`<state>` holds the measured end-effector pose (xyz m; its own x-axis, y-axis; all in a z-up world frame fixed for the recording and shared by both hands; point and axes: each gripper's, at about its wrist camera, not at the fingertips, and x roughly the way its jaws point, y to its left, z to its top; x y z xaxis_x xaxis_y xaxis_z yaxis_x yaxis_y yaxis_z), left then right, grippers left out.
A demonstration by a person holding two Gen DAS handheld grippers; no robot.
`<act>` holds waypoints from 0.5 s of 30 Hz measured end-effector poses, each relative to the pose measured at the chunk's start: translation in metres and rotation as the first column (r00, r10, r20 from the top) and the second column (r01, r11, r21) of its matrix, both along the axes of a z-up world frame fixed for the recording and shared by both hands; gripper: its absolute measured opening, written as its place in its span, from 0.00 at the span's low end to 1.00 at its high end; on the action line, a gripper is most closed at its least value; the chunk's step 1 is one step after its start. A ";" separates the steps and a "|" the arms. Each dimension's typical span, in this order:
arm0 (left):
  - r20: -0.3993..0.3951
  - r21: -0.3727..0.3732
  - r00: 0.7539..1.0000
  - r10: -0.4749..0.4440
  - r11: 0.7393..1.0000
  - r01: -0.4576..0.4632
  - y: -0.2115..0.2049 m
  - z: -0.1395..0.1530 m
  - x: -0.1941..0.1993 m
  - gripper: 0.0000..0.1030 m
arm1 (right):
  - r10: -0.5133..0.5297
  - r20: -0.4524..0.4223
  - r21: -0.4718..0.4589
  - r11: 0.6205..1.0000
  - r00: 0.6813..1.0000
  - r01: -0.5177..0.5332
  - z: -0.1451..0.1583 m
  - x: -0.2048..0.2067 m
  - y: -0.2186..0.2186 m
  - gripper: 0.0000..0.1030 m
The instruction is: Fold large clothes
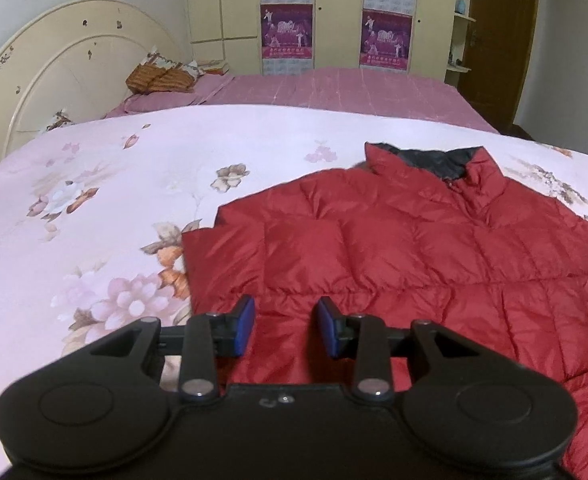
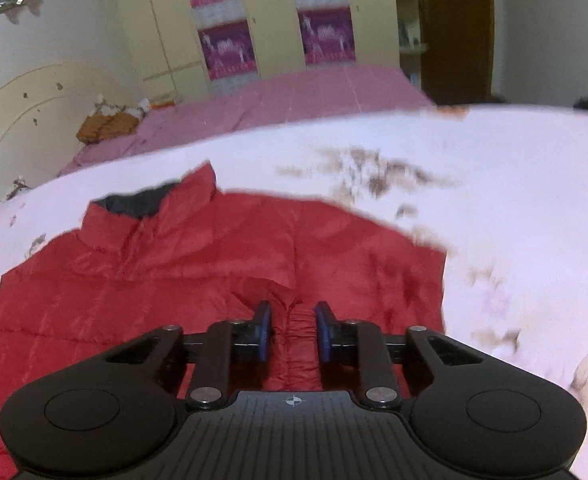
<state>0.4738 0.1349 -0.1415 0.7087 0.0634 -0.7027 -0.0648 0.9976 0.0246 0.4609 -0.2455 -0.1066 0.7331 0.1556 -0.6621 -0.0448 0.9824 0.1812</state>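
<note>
A red quilted puffer jacket [image 1: 414, 248] with a dark grey collar lining lies flat on a pale floral bedspread [image 1: 93, 200]. Its left sleeve is folded across the body. My left gripper [image 1: 283, 326] is open and empty, just above the jacket's left side near the folded sleeve. In the right wrist view the jacket [image 2: 173, 264] fills the lower left. My right gripper [image 2: 292, 330] is open, its blue pads either side of the gathered sleeve cuff [image 2: 300, 344], not closed on it. The right wrist view is blurred.
Behind the floral bedspread lies a pink bed cover [image 1: 334, 88] with a cream headboard [image 1: 53, 80] and a brown patterned pillow [image 1: 161, 76] at the left. Cream wardrobes with purple posters [image 1: 285, 32] and a brown door [image 1: 498, 40] stand at the back.
</note>
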 end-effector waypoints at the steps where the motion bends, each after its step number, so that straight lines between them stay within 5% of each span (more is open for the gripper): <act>1: 0.004 0.000 1.000 -0.003 1.000 0.003 -0.001 0.000 0.002 0.33 | -0.003 0.024 -0.015 1.000 1.000 0.003 0.004 0.001 0.000 0.21; 4: 0.005 -0.001 1.000 -0.009 1.000 0.009 -0.007 -0.001 0.011 0.33 | -0.001 0.044 -0.059 0.998 0.999 0.003 0.006 0.006 0.000 0.21; 9: -0.037 0.019 0.999 -0.012 1.000 0.013 -0.010 -0.020 0.024 0.36 | -0.015 -0.056 -0.109 0.994 0.998 0.009 -0.025 0.017 -0.004 0.22; 11: -0.037 0.025 0.999 -0.015 1.000 0.016 -0.010 -0.021 0.024 0.36 | -0.035 -0.057 -0.131 0.991 0.998 0.028 -0.027 0.015 -0.007 0.43; 15: -0.027 0.008 1.000 -0.002 1.000 0.003 -0.007 -0.013 0.022 0.34 | -0.098 0.038 -0.107 0.989 0.994 0.101 -0.006 0.003 -0.019 0.45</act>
<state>0.4958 0.1279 -0.1544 0.6896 0.0675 -0.7211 -0.0616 0.9975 0.0345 0.4638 -0.2647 -0.1124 0.7626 0.0093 -0.6468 0.0501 0.9960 0.0735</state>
